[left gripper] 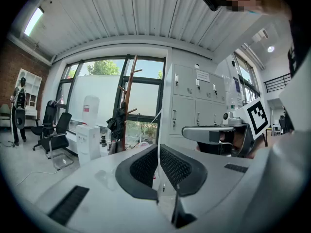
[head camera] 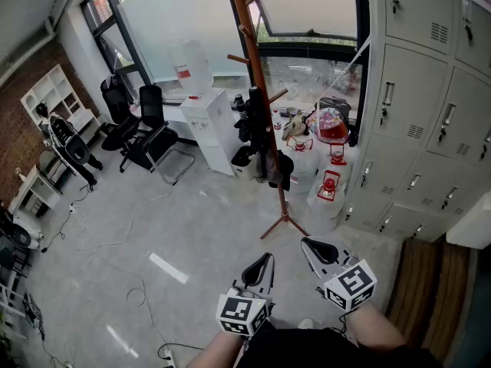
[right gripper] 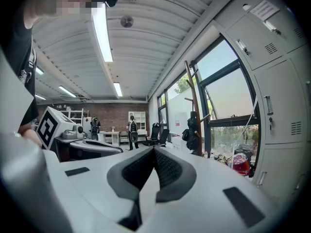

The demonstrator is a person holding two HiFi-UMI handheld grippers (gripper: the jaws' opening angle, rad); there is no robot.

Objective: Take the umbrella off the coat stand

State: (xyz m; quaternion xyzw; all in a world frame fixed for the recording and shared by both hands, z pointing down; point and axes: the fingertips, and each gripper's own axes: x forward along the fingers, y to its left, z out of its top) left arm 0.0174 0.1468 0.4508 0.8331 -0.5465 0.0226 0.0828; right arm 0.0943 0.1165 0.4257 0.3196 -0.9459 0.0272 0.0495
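A tall brown wooden coat stand (head camera: 257, 90) rises from the grey floor ahead of me, by the window. A black bundle (head camera: 261, 150) hangs on its lower pegs; the umbrella cannot be told apart from the other dark items there. Both grippers are held low and roughly level, well short of the stand. My left gripper (head camera: 259, 268) is shut with nothing between its pads, and so is my right gripper (head camera: 318, 251). The left gripper view has the stand (left gripper: 127, 101) and the bundle (left gripper: 116, 125) far off to the left of the jaws. The right gripper view has the stand (right gripper: 197, 111) to the right.
A white water dispenser (head camera: 211, 125) and black office chairs (head camera: 146, 136) stand left of the stand. Water jugs with red fittings (head camera: 330, 182) sit at its right. Grey lockers (head camera: 430, 129) line the right wall. Cables (head camera: 130, 221) trail on the floor. A person (head camera: 67, 146) stands far left.
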